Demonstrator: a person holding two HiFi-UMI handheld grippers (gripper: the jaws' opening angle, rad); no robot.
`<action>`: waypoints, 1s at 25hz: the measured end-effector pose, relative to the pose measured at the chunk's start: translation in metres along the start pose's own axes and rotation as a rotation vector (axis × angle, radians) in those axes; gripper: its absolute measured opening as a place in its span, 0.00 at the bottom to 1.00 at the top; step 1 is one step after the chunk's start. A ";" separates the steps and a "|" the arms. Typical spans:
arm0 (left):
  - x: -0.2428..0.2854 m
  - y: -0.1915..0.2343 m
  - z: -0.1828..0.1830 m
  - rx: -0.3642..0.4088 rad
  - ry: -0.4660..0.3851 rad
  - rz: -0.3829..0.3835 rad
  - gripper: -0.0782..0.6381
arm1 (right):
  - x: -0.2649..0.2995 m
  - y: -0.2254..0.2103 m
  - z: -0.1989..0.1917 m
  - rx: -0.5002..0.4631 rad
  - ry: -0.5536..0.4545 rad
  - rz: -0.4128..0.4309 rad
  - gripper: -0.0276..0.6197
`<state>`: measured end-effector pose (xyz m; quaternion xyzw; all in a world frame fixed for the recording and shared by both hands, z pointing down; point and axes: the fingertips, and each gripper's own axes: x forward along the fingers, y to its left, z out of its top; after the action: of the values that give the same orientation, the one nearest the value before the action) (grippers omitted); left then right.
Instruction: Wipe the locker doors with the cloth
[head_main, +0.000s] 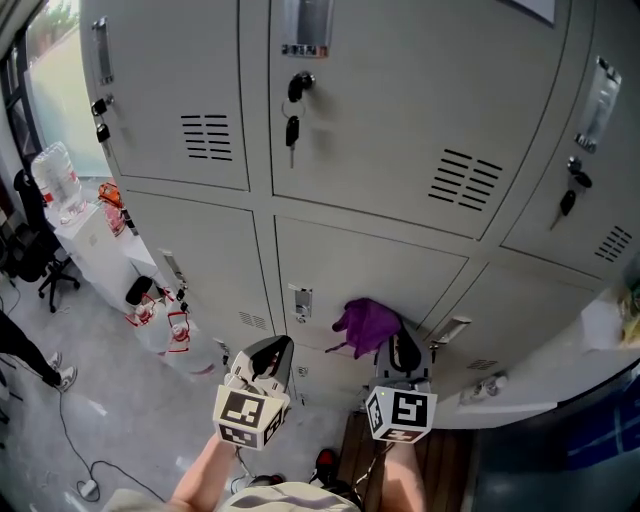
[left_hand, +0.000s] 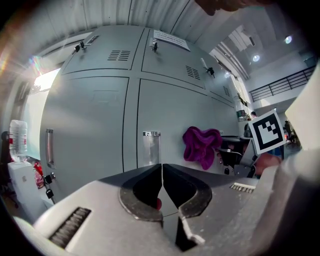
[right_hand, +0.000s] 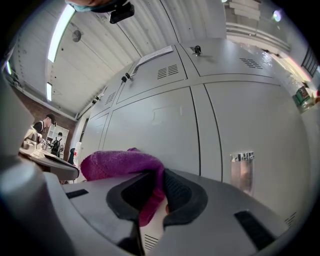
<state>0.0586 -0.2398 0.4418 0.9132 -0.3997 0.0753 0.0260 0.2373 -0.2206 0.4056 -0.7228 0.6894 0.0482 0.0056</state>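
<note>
Right hand-held gripper (right_hand: 159, 196) is clamped on a fold of the purple cloth (right_hand: 117, 162), which is bunched up at a lower locker door (head_main: 370, 262). Left hand-held gripper (left_hand: 162, 170) is pinched shut on nothing. My worry: only a thin fold is caught, so dragging could pull it free, or it snags the dangling keys (head_main: 292, 128). Door label slots are too blurry to read

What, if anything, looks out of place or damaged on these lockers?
Nothing looks damaged or spilled. Only oddity: keys left dangling in locks on the upper lockers. The right claw holds the purple cloth.
</note>
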 end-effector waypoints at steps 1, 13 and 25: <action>0.002 -0.003 0.000 0.000 0.001 -0.007 0.15 | -0.002 -0.005 -0.001 0.002 0.006 -0.012 0.15; 0.017 -0.032 0.001 0.004 0.000 -0.070 0.15 | -0.026 -0.053 -0.012 0.005 0.043 -0.125 0.15; 0.015 -0.037 0.003 0.007 -0.005 -0.076 0.15 | -0.030 -0.060 -0.013 0.011 0.048 -0.140 0.14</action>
<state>0.0957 -0.2258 0.4421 0.9280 -0.3643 0.0736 0.0246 0.2965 -0.1887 0.4175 -0.7701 0.6373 0.0266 -0.0036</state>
